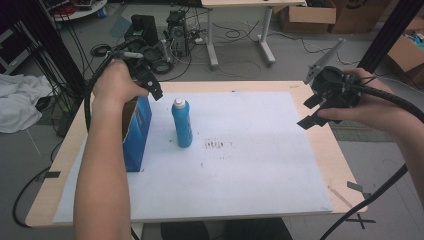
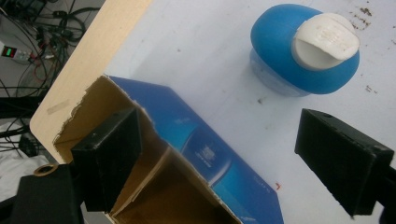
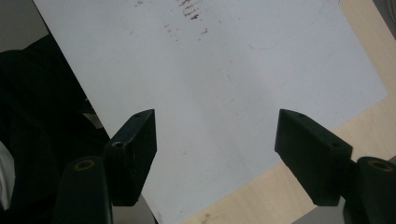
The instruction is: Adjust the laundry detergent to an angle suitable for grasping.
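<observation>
An open-topped blue cardboard box stands at the left of the white mat. Just right of it a blue bottle with a white cap stands upright. My left gripper hovers over the box's far end, open. In the left gripper view, the left gripper straddles the box wall: one jaw over the brown inside, the other over the mat, neither pressing. The bottle sits beyond them. My right gripper hangs open above the mat's right edge; in its own view, the right gripper holds nothing.
The wooden table has black tape pieces near its corners. Beyond its far edge are cables and computer gear, a desk's legs and cardboard boxes. A white cloth lies at the left.
</observation>
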Action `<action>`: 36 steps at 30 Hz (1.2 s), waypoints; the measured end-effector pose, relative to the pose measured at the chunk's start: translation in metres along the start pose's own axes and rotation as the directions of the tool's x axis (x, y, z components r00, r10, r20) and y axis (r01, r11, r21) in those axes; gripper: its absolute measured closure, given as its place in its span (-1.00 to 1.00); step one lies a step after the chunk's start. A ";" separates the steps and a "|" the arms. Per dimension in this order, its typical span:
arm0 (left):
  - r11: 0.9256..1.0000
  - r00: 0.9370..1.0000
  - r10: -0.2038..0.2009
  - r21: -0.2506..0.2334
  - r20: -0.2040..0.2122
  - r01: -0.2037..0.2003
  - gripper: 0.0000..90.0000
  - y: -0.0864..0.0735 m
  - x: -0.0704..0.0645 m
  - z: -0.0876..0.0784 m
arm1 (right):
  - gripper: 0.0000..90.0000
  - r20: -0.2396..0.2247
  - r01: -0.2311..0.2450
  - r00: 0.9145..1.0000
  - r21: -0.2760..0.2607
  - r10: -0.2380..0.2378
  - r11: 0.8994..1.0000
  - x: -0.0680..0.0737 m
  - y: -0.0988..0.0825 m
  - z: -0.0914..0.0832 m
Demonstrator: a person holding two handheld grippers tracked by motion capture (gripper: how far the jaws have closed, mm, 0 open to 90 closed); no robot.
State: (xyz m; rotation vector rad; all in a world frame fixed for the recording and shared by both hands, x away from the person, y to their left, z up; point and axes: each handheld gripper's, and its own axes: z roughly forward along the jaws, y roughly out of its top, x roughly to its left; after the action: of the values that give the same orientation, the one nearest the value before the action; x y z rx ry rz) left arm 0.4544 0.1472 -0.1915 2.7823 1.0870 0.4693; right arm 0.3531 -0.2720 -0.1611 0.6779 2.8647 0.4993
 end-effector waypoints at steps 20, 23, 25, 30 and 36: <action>1.000 1.000 0.001 -0.001 -0.005 -0.001 -0.66 0.000 -0.001 -0.001 | -0.34 -0.010 0.009 1.000 0.010 -0.009 1.000 -0.002 0.000 0.005; 1.000 1.000 0.004 0.000 -0.006 -0.004 -0.66 -0.001 -0.004 -0.002 | -0.34 -0.009 0.008 1.000 0.008 -0.007 1.000 -0.002 0.000 0.005; 1.000 1.000 0.003 -0.004 -0.008 -0.003 -0.66 -0.001 -0.004 -0.003 | -0.34 -0.012 0.008 1.000 0.005 -0.008 1.000 -0.001 0.000 0.005; 1.000 1.000 0.003 -0.007 -0.008 -0.003 -0.66 0.000 -0.004 -0.004 | -0.34 -0.012 0.012 1.000 0.008 -0.012 1.000 0.000 0.000 0.005; 1.000 1.000 0.004 -0.005 -0.010 -0.004 -0.66 0.000 -0.005 -0.004 | -0.34 -0.010 0.004 1.000 0.009 -0.004 1.000 -0.002 -0.002 0.006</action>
State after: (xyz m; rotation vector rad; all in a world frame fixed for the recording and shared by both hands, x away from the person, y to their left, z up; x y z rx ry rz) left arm 0.4499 0.1441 -0.1890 2.7818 1.0811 0.4860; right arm 0.3550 -0.2727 -0.1675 0.6735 2.8790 0.4907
